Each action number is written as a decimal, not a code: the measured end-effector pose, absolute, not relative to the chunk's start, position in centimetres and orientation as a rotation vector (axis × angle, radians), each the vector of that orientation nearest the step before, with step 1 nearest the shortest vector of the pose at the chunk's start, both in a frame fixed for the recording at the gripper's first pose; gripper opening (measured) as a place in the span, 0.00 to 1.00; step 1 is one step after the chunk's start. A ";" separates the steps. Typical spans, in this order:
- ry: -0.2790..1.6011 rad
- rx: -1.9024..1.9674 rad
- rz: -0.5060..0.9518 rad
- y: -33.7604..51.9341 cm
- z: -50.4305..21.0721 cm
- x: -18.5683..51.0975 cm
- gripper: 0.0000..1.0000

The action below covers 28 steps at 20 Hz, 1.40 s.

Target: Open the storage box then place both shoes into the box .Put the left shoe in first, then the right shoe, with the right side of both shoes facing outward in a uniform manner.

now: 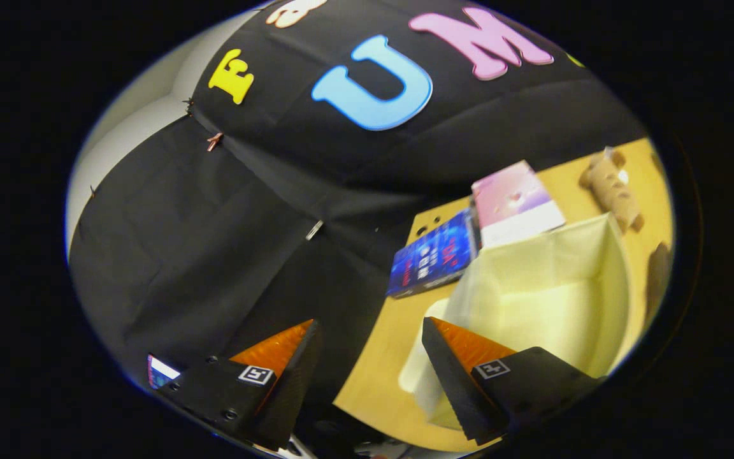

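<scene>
wooden table (pixel 386 357) bears open storage box (pixel 552 293); gripper (pixel 370 338) fingers spread, empty, beside its rim

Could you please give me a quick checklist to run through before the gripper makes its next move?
1. Storage box open: ok, top uncovered.
2. Box interior free for the first shoe: ok, the visible part is bare.
3. Gripper ready to grasp: ok, fingers apart, nothing between them.
4. Left shoe located: cannot tell.
5. Space around box: not ok, two books and a plush toy lie just beyond it on the table.
</scene>
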<state>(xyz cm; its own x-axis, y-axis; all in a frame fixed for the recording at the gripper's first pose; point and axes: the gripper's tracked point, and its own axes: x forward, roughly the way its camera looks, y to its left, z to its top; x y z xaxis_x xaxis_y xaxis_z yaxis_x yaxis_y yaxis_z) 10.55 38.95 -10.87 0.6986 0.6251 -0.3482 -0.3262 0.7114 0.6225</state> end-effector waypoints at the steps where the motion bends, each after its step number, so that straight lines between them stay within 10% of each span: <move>1: 0.545 0.514 0.516 35.3 -10.9 11.1 0.98; 11: 0.546 0.233 0.058 5.8 -19.5 10.2 0.98; 23: 0.798 -0.008 0.114 0.2 -33.7 10.7 0.98; 28: 0.861 0.054 0.093 0.2 -36.7 12.3 0.71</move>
<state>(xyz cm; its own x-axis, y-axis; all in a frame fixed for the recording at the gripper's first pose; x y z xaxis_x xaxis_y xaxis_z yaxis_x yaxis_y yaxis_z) 12.25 0.24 -36.66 0.6482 0.1031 -0.7544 -0.0597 0.9946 0.0847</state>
